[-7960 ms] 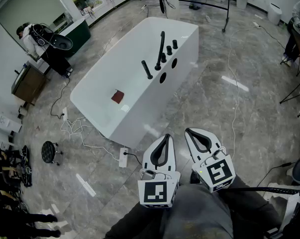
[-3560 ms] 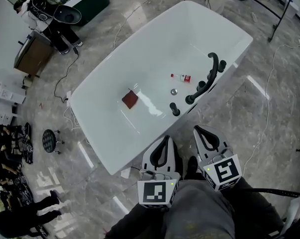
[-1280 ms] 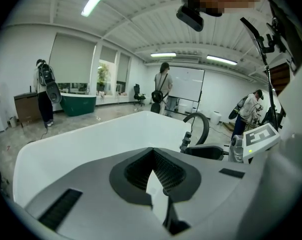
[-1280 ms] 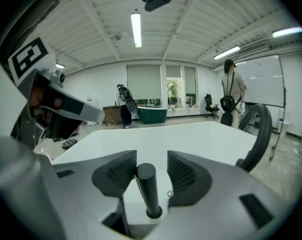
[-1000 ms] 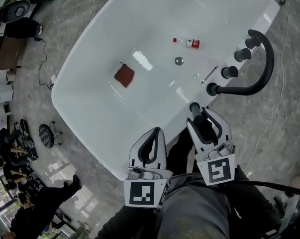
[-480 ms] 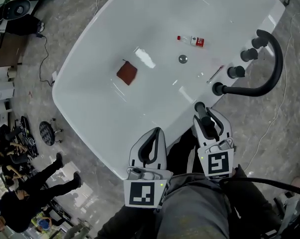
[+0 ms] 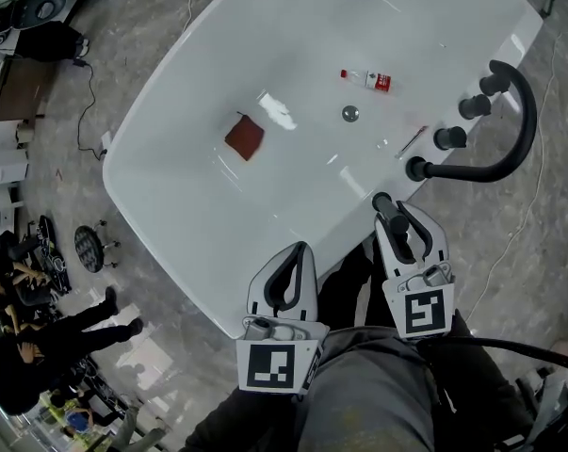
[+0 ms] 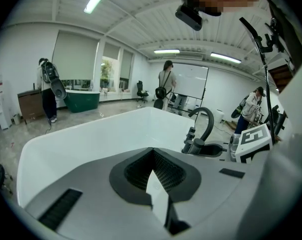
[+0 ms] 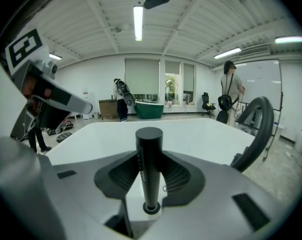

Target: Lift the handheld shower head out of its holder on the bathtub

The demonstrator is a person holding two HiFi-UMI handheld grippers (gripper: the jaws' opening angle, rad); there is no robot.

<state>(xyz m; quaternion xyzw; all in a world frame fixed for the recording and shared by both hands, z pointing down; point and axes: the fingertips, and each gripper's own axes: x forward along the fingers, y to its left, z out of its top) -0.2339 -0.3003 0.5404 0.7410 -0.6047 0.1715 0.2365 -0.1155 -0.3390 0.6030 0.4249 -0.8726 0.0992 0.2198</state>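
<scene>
The handheld shower head [image 7: 385, 204] is a black cylinder that stands upright in its holder on the near rim of the white bathtub [image 7: 170, 205]. My right gripper [image 7: 397, 218] reaches around it from the near side. In the right gripper view the shower head [image 9: 149, 164] rises between the dark pads [image 9: 121, 176], which meet its sides while the jaws are closing. My left gripper [image 7: 285, 257] hangs shut and empty above the tub's near edge; in the left gripper view only a thin slit shows between its jaws [image 8: 154, 179].
A black arched spout [image 7: 511, 125] and black knobs [image 7: 448, 137] stand on the rim to the right. In the tub lie a red square [image 7: 245, 137], a small bottle [image 7: 366, 79] and the drain [image 7: 350, 113]. People [image 7: 20, 365] stand on the floor at left.
The right gripper's fingers have drawn in around the black shower head. The view has shifted slightly; the left gripper stays as it was.
</scene>
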